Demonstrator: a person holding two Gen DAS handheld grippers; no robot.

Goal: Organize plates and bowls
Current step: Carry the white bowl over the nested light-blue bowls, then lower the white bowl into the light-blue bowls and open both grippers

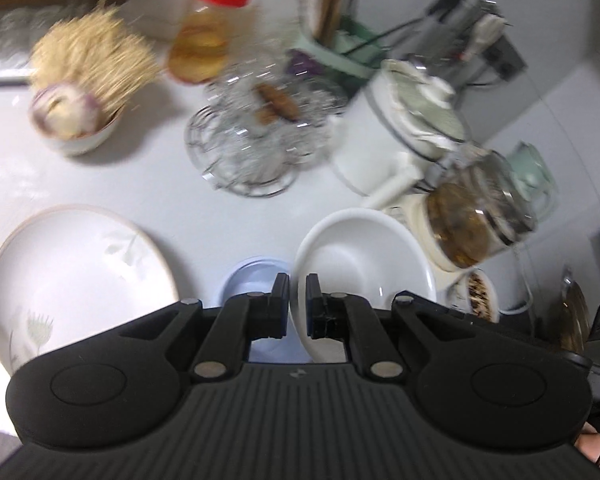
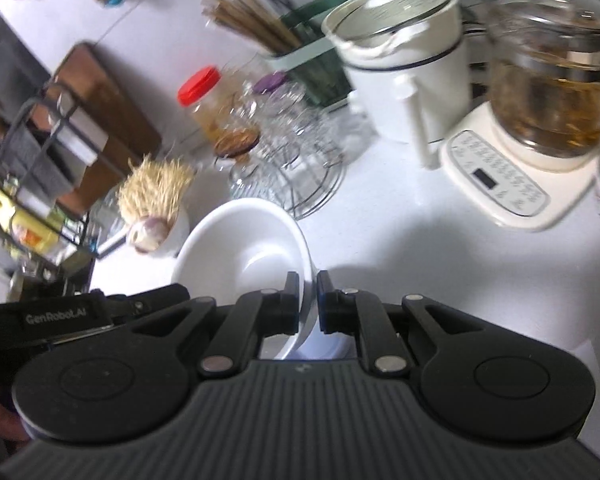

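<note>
Slippage is the main hazard judged from the left wrist view, where the left gripper (image 1: 297, 288) is seen clenched on the rim of a white bowl (image 1: 364, 256) that fills the five o'clock part of the counter (image 1: 180, 184); only a thin edge is pinched, so a tilt could let the bowl drop onto the pale blue dish (image 1: 256, 276) seen just behind the jaws at six o'clock. A large flower-patterned plate (image 1: 80, 276) lies at eight o'clock, apart from the bowl, and a glass kettle (image 1: 480, 220) stands close at three o'clock, where it could be knocked by a swinging rim. How much of the blue dish lies under the bowl is hidden by the gripper body, and the far clutter is smeared by blur. In the right wrist view, the right gripper (image 2: 308, 296) is likewise closed on a rim of the same white bowl (image 2: 244, 248), which sits toward seven o'clock of centre, so the bowl appears to be held from two sides; uneven pulling between the two hands could twist it loose. A wire rack (image 2: 300, 176) at twelve o'clock and a toothpick cup (image 2: 156, 208) at ten o'clock stand near the bowl's edge. The bowl's underside, and whether it rests on anything, cannot be made out.
</note>
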